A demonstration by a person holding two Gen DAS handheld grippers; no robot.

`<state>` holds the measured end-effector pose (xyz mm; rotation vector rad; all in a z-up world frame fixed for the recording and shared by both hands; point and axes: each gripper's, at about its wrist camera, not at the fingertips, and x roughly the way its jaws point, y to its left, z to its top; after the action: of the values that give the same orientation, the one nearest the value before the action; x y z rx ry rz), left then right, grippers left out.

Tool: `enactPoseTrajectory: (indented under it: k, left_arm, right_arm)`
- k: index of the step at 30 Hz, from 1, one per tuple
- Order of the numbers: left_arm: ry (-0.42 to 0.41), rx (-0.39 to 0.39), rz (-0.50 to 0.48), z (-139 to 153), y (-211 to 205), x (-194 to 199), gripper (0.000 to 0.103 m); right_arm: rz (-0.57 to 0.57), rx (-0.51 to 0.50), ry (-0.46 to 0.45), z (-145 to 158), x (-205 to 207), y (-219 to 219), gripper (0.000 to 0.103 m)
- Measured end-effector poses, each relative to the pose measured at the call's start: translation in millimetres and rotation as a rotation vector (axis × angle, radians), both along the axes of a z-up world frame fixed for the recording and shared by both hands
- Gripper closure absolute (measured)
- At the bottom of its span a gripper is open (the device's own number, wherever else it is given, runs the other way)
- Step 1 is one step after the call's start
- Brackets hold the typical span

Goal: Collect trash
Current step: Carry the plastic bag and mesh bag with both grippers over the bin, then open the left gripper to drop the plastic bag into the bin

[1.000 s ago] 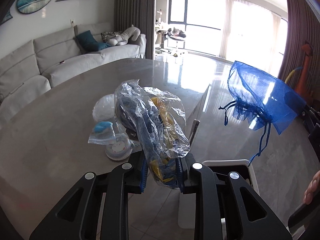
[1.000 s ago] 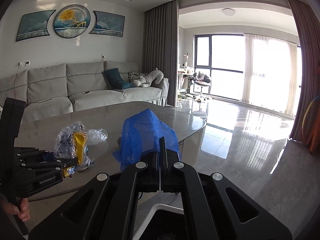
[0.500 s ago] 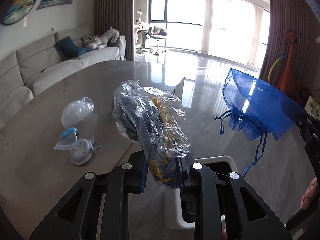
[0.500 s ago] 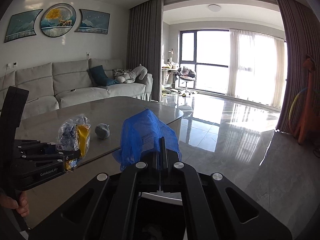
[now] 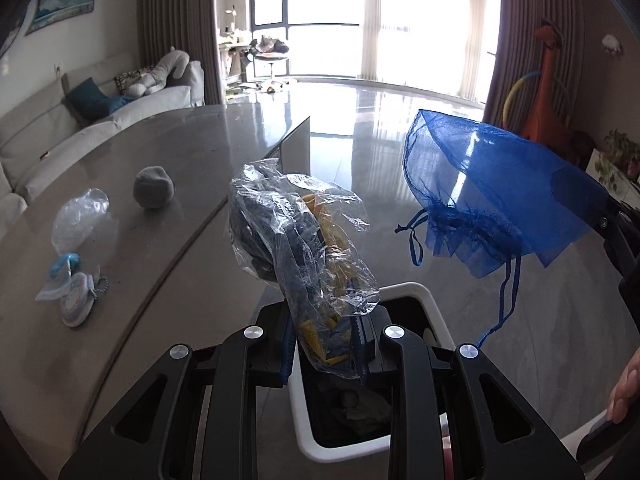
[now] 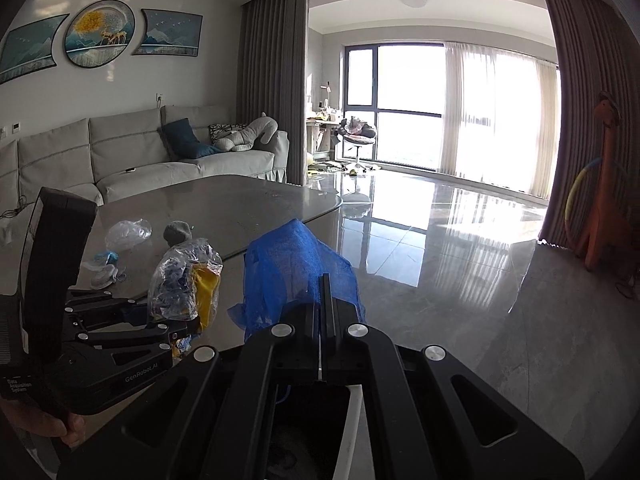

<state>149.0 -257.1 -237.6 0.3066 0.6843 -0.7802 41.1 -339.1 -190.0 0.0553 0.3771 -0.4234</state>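
Left gripper (image 5: 324,344) clamps crinkled clear plastic bag (image 5: 304,248) with blue-yellow contents, above open white bin (image 5: 430,308) just off tabletop (image 5: 192,152) edge. Right gripper (image 6: 323,300) pinched tight on blue mesh pouch (image 6: 296,272), over bin too. Clear wrapper (image 5: 80,220), grey ball (image 5: 153,187) on tabletop near edge.

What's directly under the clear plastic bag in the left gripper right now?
Below the clear plastic bag, held in the left gripper, sits the white-rimmed bin, open, with crumpled trash dimly visible inside. The gripper's black frame covers most of the bin, so its contents stay unclear.
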Motion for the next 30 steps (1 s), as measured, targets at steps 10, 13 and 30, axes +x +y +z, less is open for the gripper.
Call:
enactPoseTrajectory:
  k: [10, 13, 30]
  left_arm:
    - [0.051, 0.102, -0.068, -51, -39, -15, 0.080]
    - [0.069, 0.131, -0.088, -66, -48, -18, 0.080]
    - [0.172, 0.235, -0.141, -122, -81, -12, 0.079]
  right_arm:
    - [-0.012, 0.024, 0.048, -21, 0, -12, 0.102]
    - [-0.015, 0.025, 0.059, -23, 0, -15, 0.102]
    - [-0.043, 0.067, 0.091, -38, -3, -39, 0.102]
